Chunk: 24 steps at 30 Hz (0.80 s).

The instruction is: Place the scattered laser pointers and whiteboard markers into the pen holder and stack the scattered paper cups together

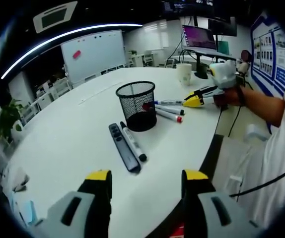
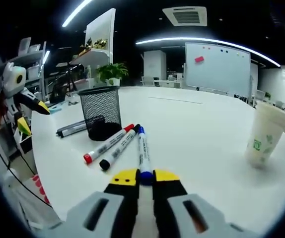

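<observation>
Blue-capped whiteboard marker being gripped for transfer to the pen holder.

The right gripper (image 2: 141,177) is closed narrowly on the near end of the blue-capped white marker (image 2: 143,151), lying beside a black-capped marker (image 2: 118,148) and a red-capped marker (image 2: 106,145) on the white table (image 2: 202,134). The left gripper (image 1: 146,177) is held wide and empty. Next, a lift and an upright drop into the black mesh pen holder (image 2: 101,111) are judged necessary; a white paper cup (image 2: 265,135) stands well apart.

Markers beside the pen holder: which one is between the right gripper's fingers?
The blue-capped marker. Its blue end sits between the right gripper fingers; the red-capped marker and black-capped marker lie free alongside.
</observation>
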Each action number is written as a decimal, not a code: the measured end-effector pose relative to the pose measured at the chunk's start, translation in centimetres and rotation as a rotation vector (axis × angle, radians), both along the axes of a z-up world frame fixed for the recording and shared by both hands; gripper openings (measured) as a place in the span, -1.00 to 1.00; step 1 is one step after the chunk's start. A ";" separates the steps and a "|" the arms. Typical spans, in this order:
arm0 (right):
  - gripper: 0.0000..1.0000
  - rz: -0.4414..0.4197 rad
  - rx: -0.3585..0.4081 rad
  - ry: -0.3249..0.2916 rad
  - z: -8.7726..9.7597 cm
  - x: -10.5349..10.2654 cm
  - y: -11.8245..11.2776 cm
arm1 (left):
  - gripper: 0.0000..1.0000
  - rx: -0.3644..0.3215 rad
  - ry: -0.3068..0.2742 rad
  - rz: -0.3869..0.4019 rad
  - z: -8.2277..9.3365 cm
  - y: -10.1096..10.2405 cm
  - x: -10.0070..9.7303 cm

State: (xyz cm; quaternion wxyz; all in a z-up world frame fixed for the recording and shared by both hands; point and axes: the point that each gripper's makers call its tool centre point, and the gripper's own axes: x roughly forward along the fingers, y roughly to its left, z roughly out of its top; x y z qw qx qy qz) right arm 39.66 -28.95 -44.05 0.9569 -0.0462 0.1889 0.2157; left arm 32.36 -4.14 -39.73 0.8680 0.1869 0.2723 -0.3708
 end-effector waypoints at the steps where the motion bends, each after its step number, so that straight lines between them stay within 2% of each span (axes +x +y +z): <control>1: -0.77 -0.001 0.004 0.001 0.0 0.0 0.0 | 0.13 0.001 0.001 0.001 0.0 0.0 0.0; 24: -0.77 -0.011 0.020 0.010 0.0 -0.1 0.2 | 0.13 0.000 0.005 0.004 -0.2 0.3 0.0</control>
